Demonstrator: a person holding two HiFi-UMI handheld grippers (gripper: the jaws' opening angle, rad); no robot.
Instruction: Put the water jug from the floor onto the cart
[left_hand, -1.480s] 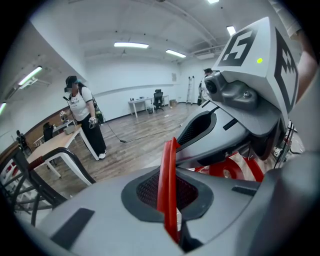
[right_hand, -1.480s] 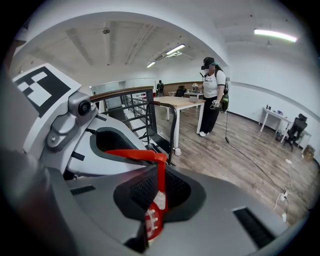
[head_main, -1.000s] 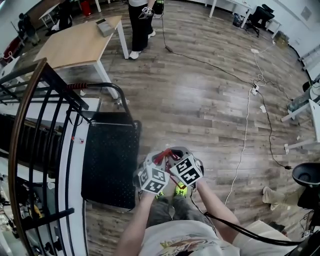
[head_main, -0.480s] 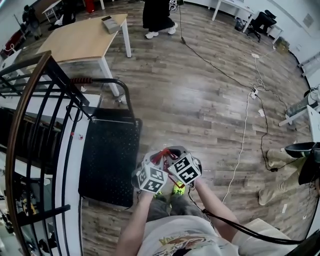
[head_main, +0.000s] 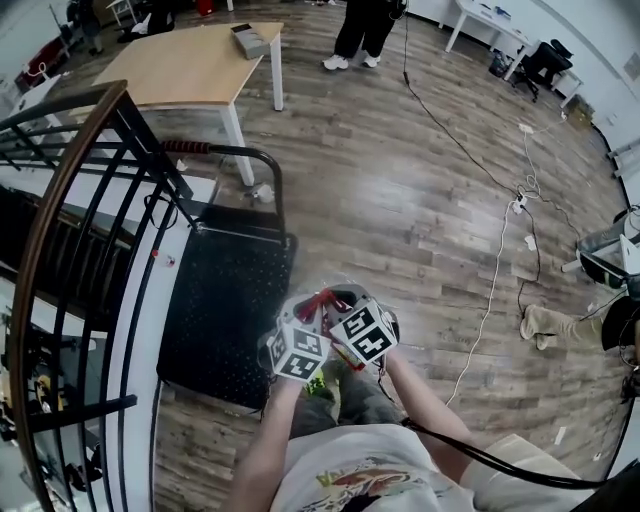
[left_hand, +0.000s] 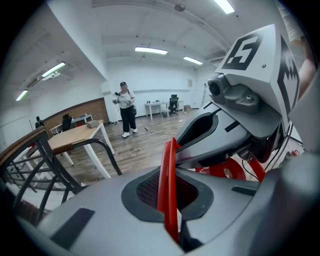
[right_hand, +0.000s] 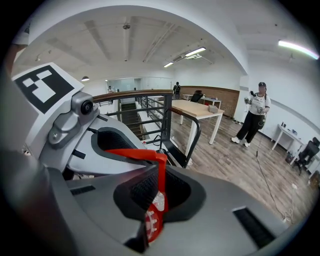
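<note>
Both my grippers are clamped tight on the red handle (left_hand: 169, 160) of the water jug (head_main: 345, 298). The left gripper (left_hand: 167, 200) pinches the strap edge-on, its black pads pressed against it. The right gripper (right_hand: 157, 195) bites the same handle at its bend, with the jug's red cap just below the pads. Nothing else is between either pair of jaws.

The jug is off the floor (head_main: 420, 210) and hangs in front of me from that handle, mostly hidden under the two marker cubes in the head view. It sits just beside the near right corner of the cart (head_main: 220, 320), not yet over the black deck.

Over the last second the grip has not changed at all. What has changed is where I stand. The cart's deck and its push bar (head_main: 262, 165) have slid closer under my hands, and the table (head_main: 190, 65) has drifted toward the middle of the head view. So I judge the lift is done and I am in the carry. What remains is to swing the jug left over the deck and lower it. My worry is the thin handle twisting while the load sways.
</note>
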